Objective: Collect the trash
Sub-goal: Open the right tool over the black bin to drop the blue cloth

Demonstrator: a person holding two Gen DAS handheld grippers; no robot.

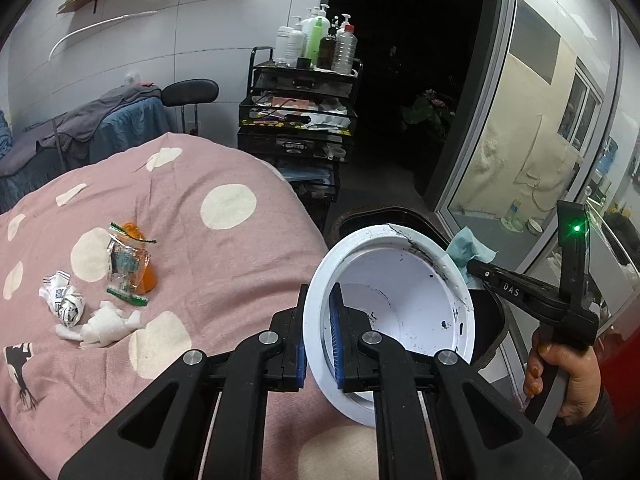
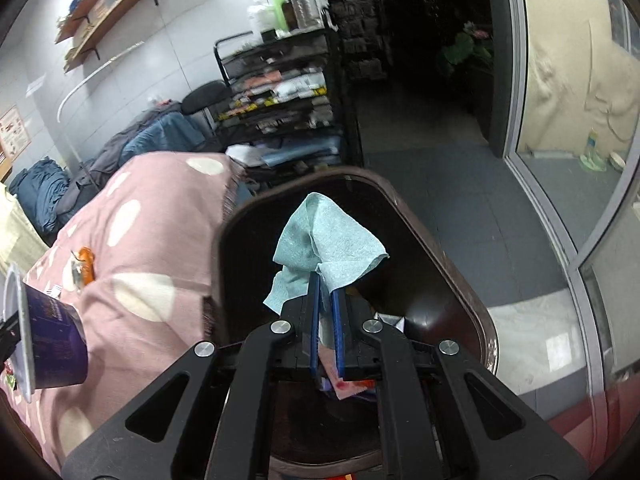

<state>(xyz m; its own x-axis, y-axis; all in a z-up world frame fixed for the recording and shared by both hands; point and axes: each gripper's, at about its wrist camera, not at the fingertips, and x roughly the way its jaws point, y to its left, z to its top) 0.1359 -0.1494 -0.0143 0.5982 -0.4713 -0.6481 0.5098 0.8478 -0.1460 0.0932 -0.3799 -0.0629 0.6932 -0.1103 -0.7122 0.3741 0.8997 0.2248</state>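
Both tools are loaded and near the bin, so the step in hand looks like the drop.

Right tool (image 2: 325, 284): pads clamped on the teal paper towel (image 2: 320, 236), which flops up and fwd past the tips. Dark bin (image 2: 440, 240) sits directly under and ahead of this tool; the opening fills the view below the tips, w/ some scraps already visible inside just behind the pads. Judgement: it's placed well enough to let go. Open wide, since the towel is draped over both pads and may cling; a small shake or dip into the opening should shed it. Keep tips inside the rim line so it doesn't drift to the floor on the right.

Left tool (image 1: 318, 332): closed on the rim of the white cup (image 1: 388, 304), one pad inside the wall, one outside. Cup is tipped, mouth facing fwd and right of the tool, dark residue inside. Bin rim shows just beyond the cup, partly hidden by it. This tool is over the bed edge, not yet clearly over the opening, so carry it further right/fwd before release; keep the mouth aimed at the bin so crumbs fall in, not on the pink blanket (image 1: 180, 208).

Watch the two tools: the right tool (image 1: 500, 286) is close beside the cup, so drop one at a time.

Left on the bed, off to the left tool's left: clear wrapper w/ orange bit (image 1: 128, 264), printed crumpled paper (image 1: 64, 300), white tissue wad (image 1: 106, 324). Those look like the next pickups.
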